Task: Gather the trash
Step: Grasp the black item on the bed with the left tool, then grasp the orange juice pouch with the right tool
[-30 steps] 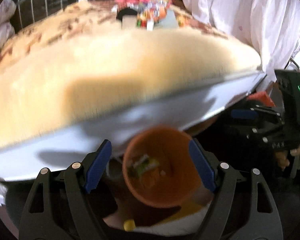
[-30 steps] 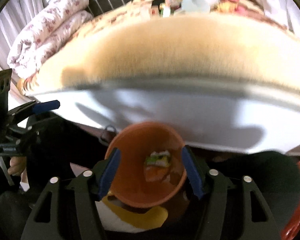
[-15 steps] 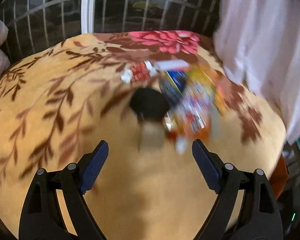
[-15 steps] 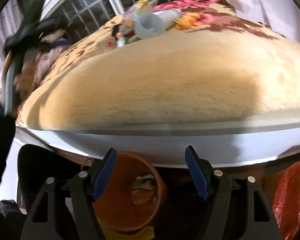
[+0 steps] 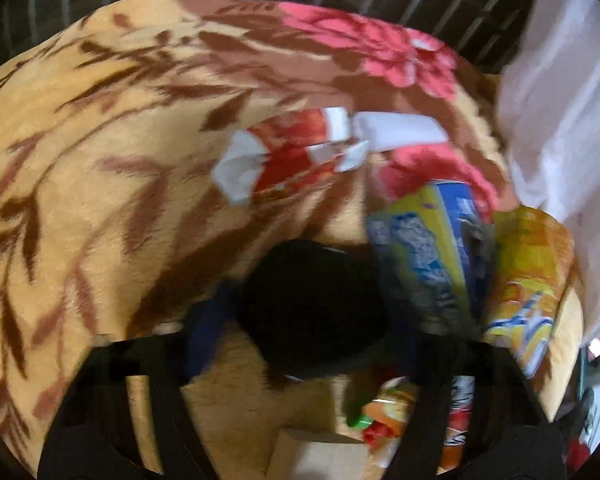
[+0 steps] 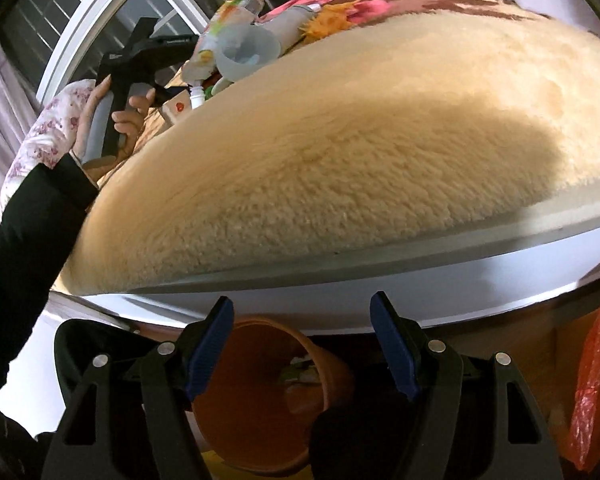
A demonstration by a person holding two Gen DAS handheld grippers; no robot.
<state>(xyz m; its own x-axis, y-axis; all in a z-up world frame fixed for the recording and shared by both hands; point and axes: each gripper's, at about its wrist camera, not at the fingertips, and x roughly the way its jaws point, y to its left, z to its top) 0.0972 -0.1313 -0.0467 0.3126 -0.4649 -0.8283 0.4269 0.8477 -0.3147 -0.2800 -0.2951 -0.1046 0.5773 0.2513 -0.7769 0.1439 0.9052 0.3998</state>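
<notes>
Blanket: a thick fleece blanket [image 5: 100,168] in tan with brown leaf sprays and pink flowers covers the bed; its near side in the right wrist view is plain, nubbly cream pile.
Trash: crinkly wrappers lie heaped on the blanket: a red and white wrapper [image 5: 296,156], a blue and yellow packet [image 5: 428,248] and an orange and yellow packet [image 5: 532,280] side by side.
Black thing: a round, dark, blurred shape [image 5: 312,308] sits between the left tool's fingers; what it is cannot be told.
Left tool: the left tool [image 5: 308,320] points down at the heap, its jaws closing around the black thing; whether the pads touch it cannot be told.
Left hand: the hand [image 6: 100,120] wraps the tool's handle, a black sleeve [image 6: 28,248] behind it.
Right tool: the right tool [image 6: 302,344] is spread, nothing between its blue pads.
Bin: a smooth orange plastic bin [image 6: 268,392] stands below the bed's edge, scraps inside.
</notes>
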